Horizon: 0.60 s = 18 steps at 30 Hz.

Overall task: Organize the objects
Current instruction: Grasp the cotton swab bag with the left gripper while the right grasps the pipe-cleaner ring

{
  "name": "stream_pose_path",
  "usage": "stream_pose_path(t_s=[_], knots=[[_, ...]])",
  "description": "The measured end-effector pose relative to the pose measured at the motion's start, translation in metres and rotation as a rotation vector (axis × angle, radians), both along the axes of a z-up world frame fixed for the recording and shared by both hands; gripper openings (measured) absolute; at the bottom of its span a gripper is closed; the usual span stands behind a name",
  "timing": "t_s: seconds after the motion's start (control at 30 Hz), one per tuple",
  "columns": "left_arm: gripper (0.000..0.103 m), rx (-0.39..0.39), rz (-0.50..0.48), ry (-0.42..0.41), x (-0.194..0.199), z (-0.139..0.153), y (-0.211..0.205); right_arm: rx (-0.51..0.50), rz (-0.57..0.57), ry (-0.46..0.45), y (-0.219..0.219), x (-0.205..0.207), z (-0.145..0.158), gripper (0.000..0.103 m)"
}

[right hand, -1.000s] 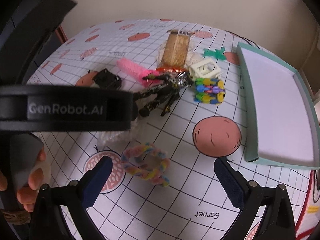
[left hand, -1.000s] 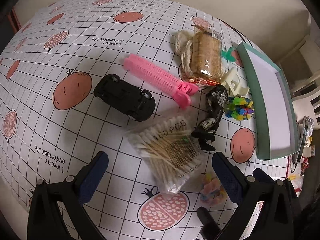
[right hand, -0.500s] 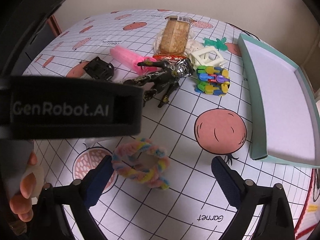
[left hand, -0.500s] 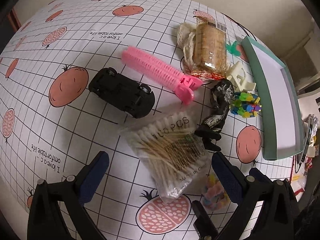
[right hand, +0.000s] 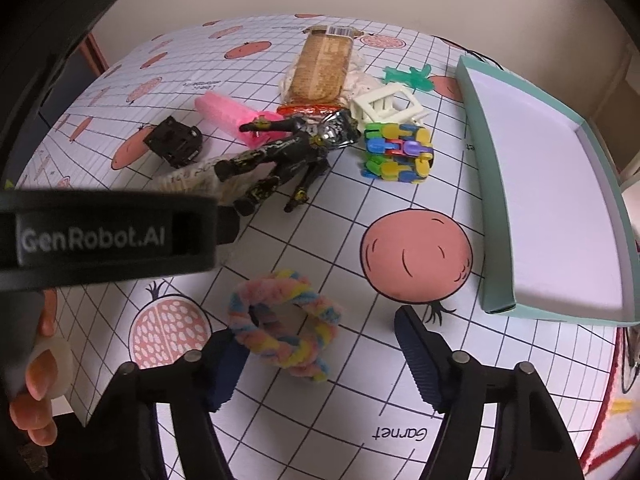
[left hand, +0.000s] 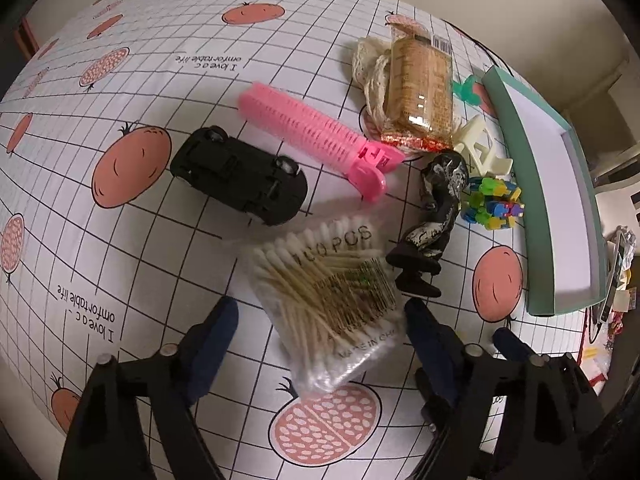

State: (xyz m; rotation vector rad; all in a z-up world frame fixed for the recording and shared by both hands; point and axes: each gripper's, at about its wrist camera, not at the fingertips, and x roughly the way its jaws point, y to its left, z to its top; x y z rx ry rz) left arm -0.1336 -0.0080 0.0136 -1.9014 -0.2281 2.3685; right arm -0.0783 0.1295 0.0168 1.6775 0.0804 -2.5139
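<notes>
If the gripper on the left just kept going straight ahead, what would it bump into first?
Most likely the bag of cotton swabs, which lies between the open left gripper fingers already; depth is hard to judge.

Left gripper body, blurred, hides most of the cotton swab bag in the right wrist view; biscuit packet covers part of the string bundle; tray cut off at right.
</notes>
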Motion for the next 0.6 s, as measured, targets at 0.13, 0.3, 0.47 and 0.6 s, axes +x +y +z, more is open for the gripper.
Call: stream_pose_path(t_s=[0.13,0.3,0.47,0.6], knots=[[0.076,-0.010,-0.006,0.000,-0.003,-0.001,0.004,0.011,-0.016,0.003,0.003,-0.002,0.001,0.060],[0.066,-0.022,-0.004,0.003,0.003,0.004,-0.001,0.008,-0.031,0.002,0.009,-0.001,0.001,0.054],[0.062,-0.032,-0.007,0.004,0.006,0.002,-0.004,0.017,-0.041,0.000,0.011,0.001,0.001,0.047],[0.058,-0.043,-0.012,0.005,0.006,0.001,-0.003,0.009,-0.050,-0.004,0.018,0.001,0.002,0.042]])
